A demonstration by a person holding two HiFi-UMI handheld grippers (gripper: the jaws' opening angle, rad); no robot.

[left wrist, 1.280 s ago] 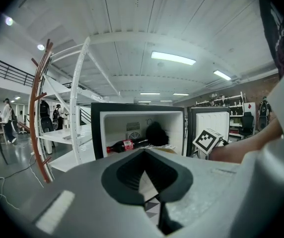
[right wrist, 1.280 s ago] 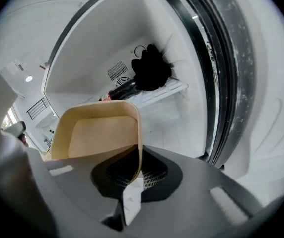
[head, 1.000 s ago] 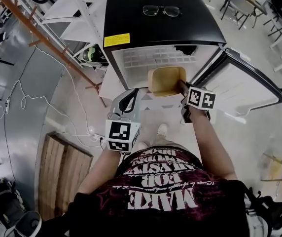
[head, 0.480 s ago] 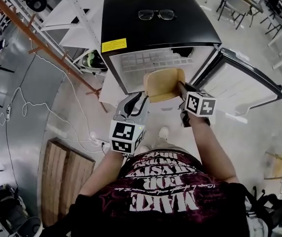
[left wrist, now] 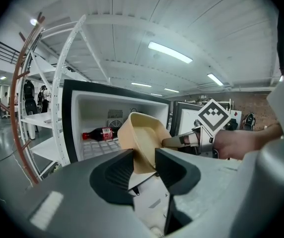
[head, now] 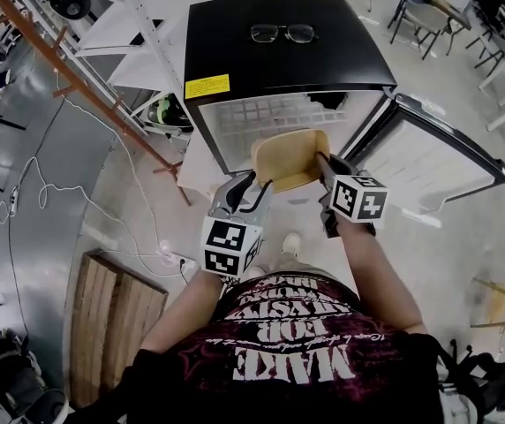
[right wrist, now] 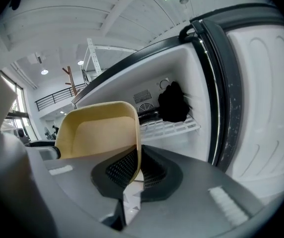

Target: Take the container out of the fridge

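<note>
A tan open container [head: 290,159] hangs tilted in front of the open fridge [head: 279,51]. My right gripper [head: 320,159] is shut on its right rim; in the right gripper view the thin wall [right wrist: 100,130] runs between the closed pads of that gripper [right wrist: 138,165]. My left gripper [head: 249,184] is at the container's near-left corner. In the left gripper view the container [left wrist: 142,138] shows just past that gripper's tips [left wrist: 144,160], whose jaws stand a little apart with floor visible between them.
The fridge door [head: 438,153] is swung open to the right. Glasses [head: 282,33] lie on the fridge top. Inside are a cola bottle [left wrist: 100,133] on the wire shelf and a black object [right wrist: 172,102]. White racks [head: 129,16] stand left; a wooden pallet [head: 116,321] lies on the floor.
The container has come a little nearer and leftward out of the fridge mouth. My left gripper has risen and moved right to the container's corner.
</note>
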